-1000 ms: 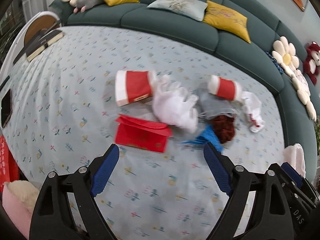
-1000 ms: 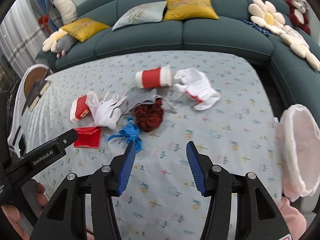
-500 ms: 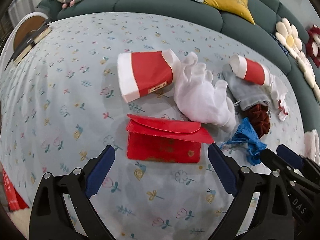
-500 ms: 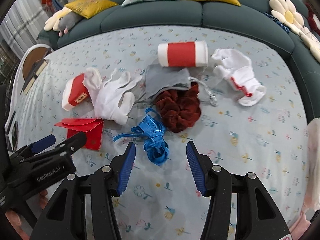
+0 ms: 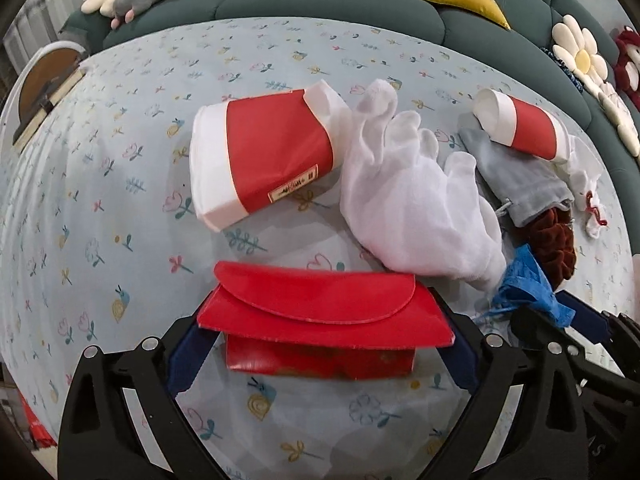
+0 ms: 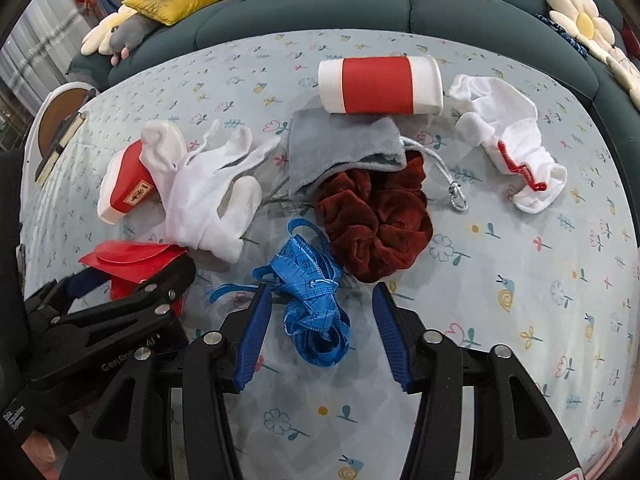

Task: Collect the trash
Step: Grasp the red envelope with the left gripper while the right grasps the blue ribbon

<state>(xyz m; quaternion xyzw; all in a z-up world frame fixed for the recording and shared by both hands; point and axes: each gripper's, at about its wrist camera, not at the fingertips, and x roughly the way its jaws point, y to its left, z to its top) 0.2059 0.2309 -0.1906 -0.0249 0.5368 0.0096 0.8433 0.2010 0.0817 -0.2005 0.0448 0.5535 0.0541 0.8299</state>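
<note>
My left gripper [image 5: 320, 344] is open, its blue pads on either side of a red envelope [image 5: 320, 320] lying on the flowered cloth. A crushed red-and-white paper cup [image 5: 260, 160] and a white glove [image 5: 412, 200] lie just beyond it. My right gripper [image 6: 320, 320] is open around a tangled blue tape measure [image 6: 312, 292]; the tape also shows in the left wrist view [image 5: 528, 292]. A second red-and-white cup [image 6: 380, 84], a grey pouch [image 6: 344, 148], a dark red scrunchie [image 6: 376, 224] and a white sock [image 6: 508, 144] lie beyond. The left gripper [image 6: 132, 304] shows at lower left there.
A dark green sofa [image 6: 400, 4] with yellow and grey cushions curves around the far side of the table. Flower-shaped cushions [image 6: 580, 20] lie at right. A white chair with books [image 5: 44, 88] stands at far left.
Both grippers have moved forward and down toward the table. The red envelope now sits between the left pads, and the blue tape measure between the right pads.
</note>
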